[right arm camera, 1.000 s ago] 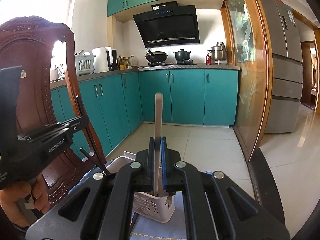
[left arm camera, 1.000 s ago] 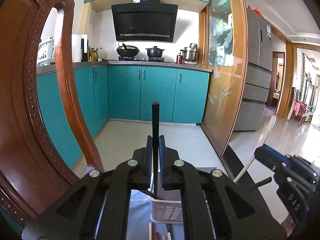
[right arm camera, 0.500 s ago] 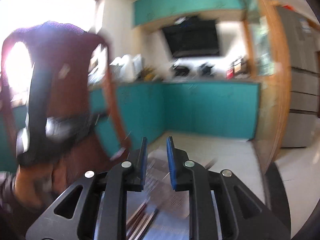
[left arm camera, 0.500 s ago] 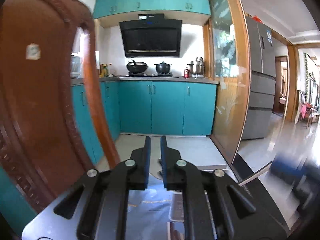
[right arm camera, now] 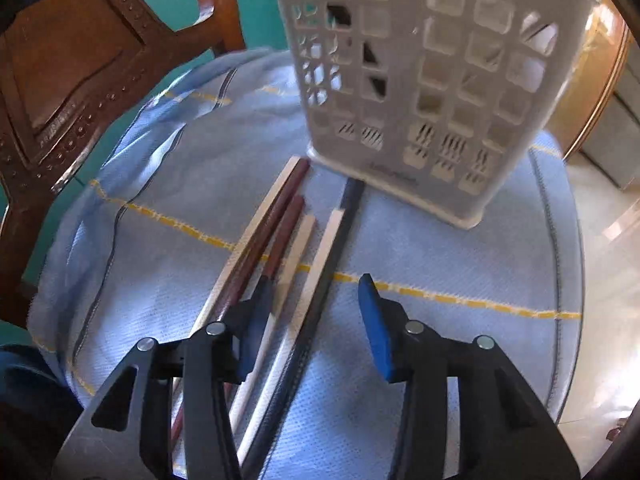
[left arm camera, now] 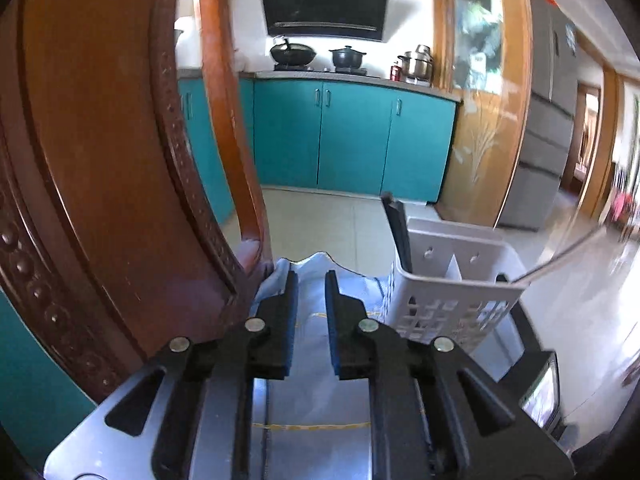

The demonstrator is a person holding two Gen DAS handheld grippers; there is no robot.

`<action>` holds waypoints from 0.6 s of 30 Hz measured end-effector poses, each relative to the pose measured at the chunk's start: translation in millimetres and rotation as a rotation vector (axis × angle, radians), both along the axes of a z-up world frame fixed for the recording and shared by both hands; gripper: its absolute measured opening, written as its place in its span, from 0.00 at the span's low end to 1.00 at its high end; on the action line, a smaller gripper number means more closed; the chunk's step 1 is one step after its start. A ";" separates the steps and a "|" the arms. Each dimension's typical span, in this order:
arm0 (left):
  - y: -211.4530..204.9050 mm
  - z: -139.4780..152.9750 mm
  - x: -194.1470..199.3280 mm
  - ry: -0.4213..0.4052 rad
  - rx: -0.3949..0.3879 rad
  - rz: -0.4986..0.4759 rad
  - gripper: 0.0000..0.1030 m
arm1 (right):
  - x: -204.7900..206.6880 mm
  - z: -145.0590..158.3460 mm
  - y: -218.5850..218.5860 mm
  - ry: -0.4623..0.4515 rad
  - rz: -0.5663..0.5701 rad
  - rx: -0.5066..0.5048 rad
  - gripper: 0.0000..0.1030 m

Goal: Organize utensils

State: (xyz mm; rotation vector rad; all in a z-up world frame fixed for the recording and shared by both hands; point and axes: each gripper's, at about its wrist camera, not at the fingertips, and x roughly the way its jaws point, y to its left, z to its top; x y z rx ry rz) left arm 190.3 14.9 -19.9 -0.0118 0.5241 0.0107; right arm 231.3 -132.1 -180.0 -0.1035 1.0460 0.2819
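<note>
A white perforated utensil basket (right arm camera: 424, 80) stands on a blue cloth (right arm camera: 168, 184); it also shows in the left wrist view (left arm camera: 452, 292) with a black chopstick (left arm camera: 398, 232) leaning in its left compartment. Several chopsticks lie on the cloth in front of it: pale ones (right arm camera: 324, 252), dark red ones (right arm camera: 280, 232) and a black one (right arm camera: 340, 232). My right gripper (right arm camera: 312, 320) is open and empty, low over these chopsticks. My left gripper (left arm camera: 310, 316) is open by a narrow gap and empty, left of the basket.
A carved brown wooden chair (left arm camera: 100, 160) stands close on the left, also in the right wrist view (right arm camera: 76, 60). The cloth covers a small round surface whose edge (right arm camera: 568, 280) drops to the tiled floor. Teal kitchen cabinets (left arm camera: 352, 140) lie beyond.
Both grippers have let go of their chopsticks and opened. The right gripper has tilted down over the chopsticks on the cloth. The left gripper has moved left of the basket.
</note>
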 end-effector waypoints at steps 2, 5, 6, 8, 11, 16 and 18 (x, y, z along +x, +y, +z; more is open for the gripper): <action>-6.0 -0.4 -4.8 -0.016 0.048 -0.009 0.22 | -1.6 -1.9 2.4 0.013 0.019 -0.003 0.25; -14.1 -2.9 -11.9 -0.027 0.098 -0.029 0.22 | -5.0 -2.0 -2.0 0.049 0.028 0.035 0.22; -15.6 -3.0 -13.3 -0.027 0.108 -0.035 0.22 | -2.3 5.9 -9.6 0.056 0.026 0.047 0.21; -18.9 -6.6 -14.4 -0.017 0.126 -0.044 0.24 | -5.0 8.5 -14.9 0.069 0.018 0.066 0.19; -22.6 -12.4 -14.2 0.005 0.147 -0.055 0.25 | -9.5 11.6 -27.9 0.090 -0.003 0.105 0.18; -25.4 -18.1 -18.1 0.028 0.161 -0.068 0.26 | -14.1 16.6 -57.8 0.095 -0.078 0.189 0.05; -26.8 -20.5 -18.3 0.037 0.162 -0.074 0.28 | -16.0 20.1 -67.7 0.091 -0.097 0.224 0.05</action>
